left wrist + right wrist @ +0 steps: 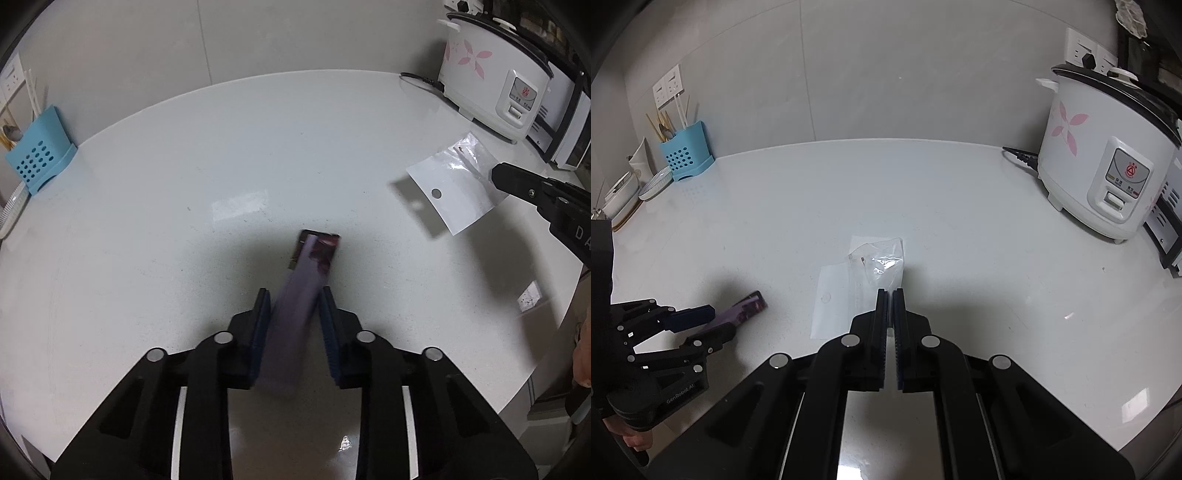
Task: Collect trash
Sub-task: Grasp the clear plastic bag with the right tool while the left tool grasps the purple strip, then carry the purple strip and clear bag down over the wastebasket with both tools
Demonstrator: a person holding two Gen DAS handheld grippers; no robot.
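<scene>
My left gripper (293,295) is shut on a purple wrapper (299,295), a long flat packet whose dark far end (317,247) points away, just above the white counter (221,147). It also shows at the lower left of the right wrist view (738,312), held by the left gripper (716,321). My right gripper (891,291) is shut on a clear plastic bag with a white card backing (849,288), lifted off the counter (960,221). In the left wrist view the bag (454,181) hangs from the right gripper's fingers (513,181) at the right.
A white rice cooker with pink flowers (1104,162) and its black cord (1019,153) stand at the back right, beside a black-and-white appliance (1167,221). A blue utensil holder (685,155) and dishes (635,188) stand at the back left. A small scrap (530,295) lies near the counter's right edge.
</scene>
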